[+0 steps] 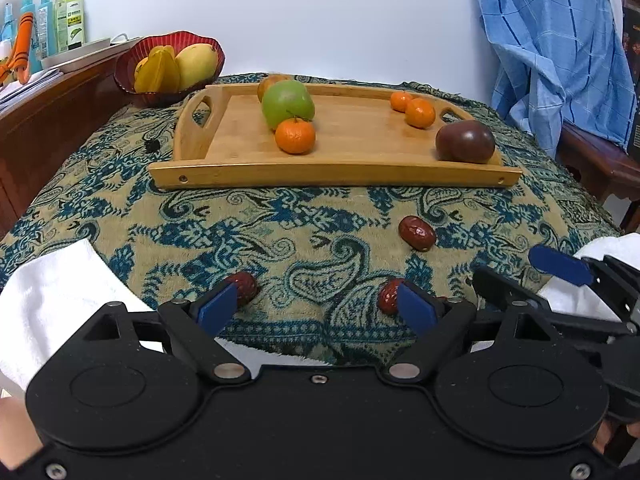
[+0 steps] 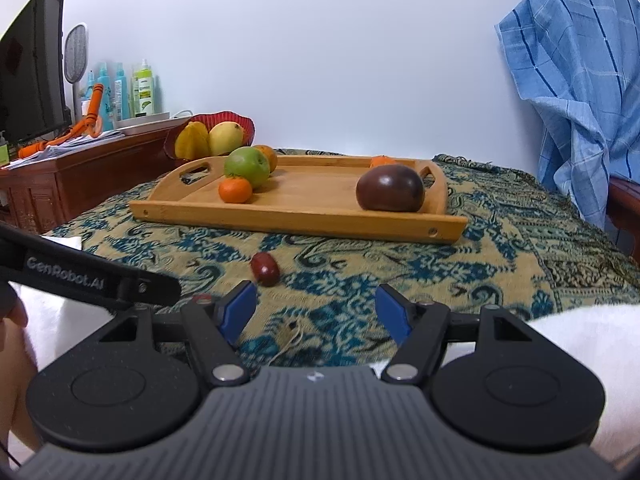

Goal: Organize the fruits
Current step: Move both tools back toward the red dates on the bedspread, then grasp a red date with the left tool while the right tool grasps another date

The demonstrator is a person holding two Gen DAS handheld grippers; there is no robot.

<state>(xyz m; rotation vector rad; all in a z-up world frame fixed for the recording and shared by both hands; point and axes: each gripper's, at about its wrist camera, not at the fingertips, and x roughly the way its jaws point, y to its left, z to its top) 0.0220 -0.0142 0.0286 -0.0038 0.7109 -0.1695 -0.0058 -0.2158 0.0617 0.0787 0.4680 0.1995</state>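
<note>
Your left tongs stand spread and empty, a wrinkled red date beside each blue tip and a third ahead right; your right tongs, also spread, face the bamboo tray of fruit beyond.

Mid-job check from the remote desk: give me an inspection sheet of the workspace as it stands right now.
Surface: table under a blue and beige paisley cloth.
Job's things: bamboo serving tray holding a green apple, three small orange mandarins, nearest, and a dark maroon round fruit; three red dried dates on the cloth, farthest; red ribbed bowl with a yellow mango and starfruit.
Clutter: white towels at the near edge.
Grippers: left gripper jaws open, a date beside each; right gripper jaws open, empty.
Cables: nothing seen.
Surroundings: wooden sideboard with bottles; blue checked cloth over a chair.
</note>
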